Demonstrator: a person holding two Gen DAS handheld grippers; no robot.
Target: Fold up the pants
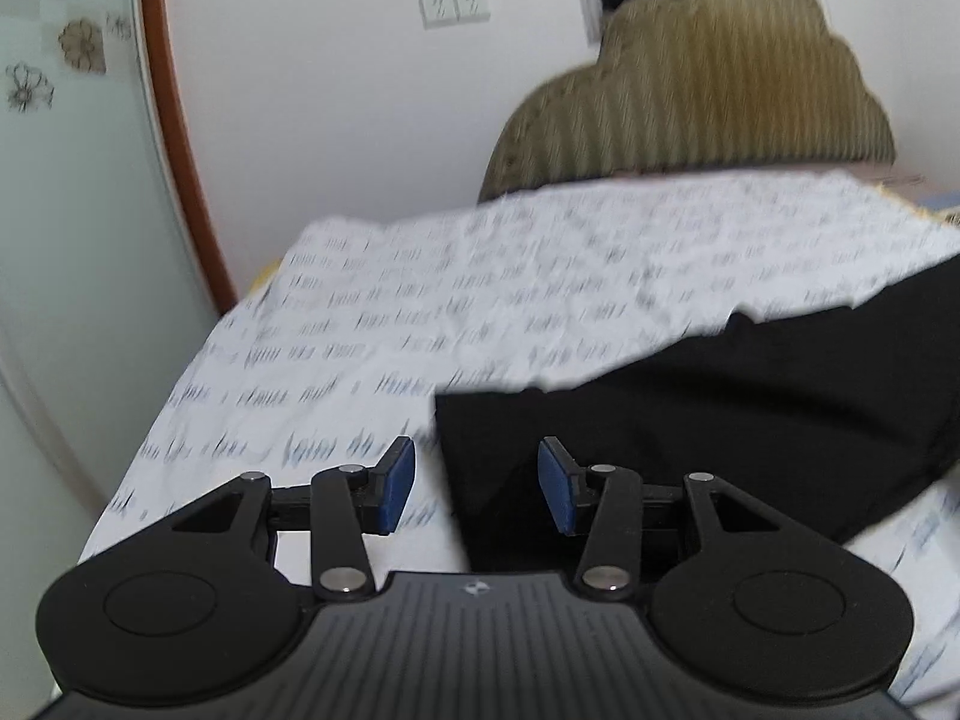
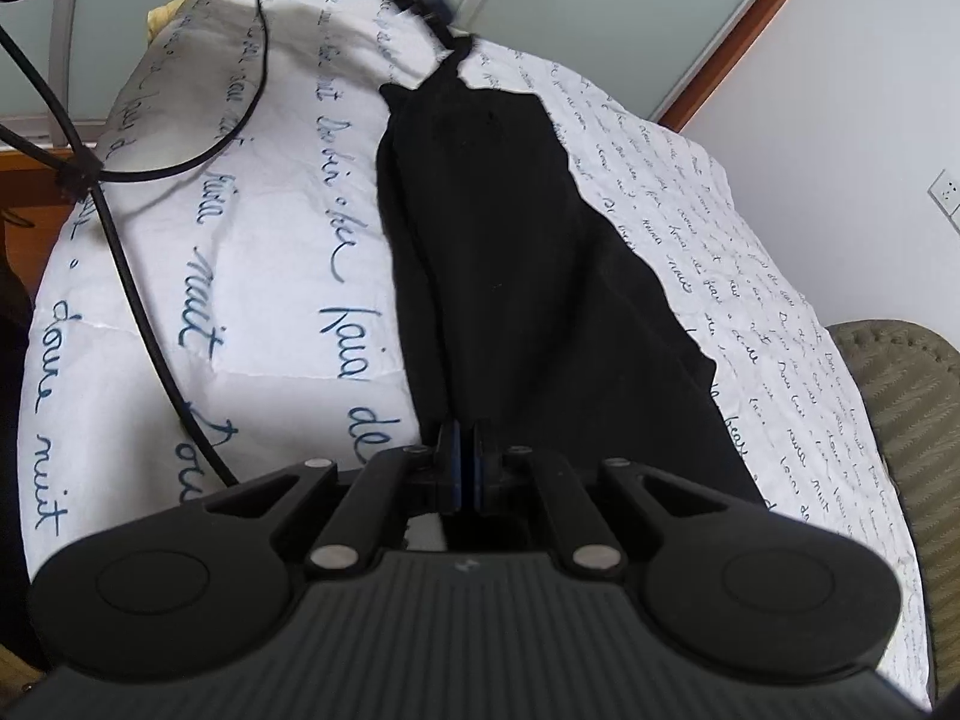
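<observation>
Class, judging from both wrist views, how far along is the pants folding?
Done: the black fabric pants lie lengthwise as one narrow strip on the white script-printed sheet. In hand: the right tongs pinch the near end; the left tongs are open at the other. Left: folding end to end.

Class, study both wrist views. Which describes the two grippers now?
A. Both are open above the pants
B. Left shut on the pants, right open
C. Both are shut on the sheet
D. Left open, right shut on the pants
D: the left gripper has its blue pads wide apart, while the right gripper pinches the near end of the black pants.
</observation>
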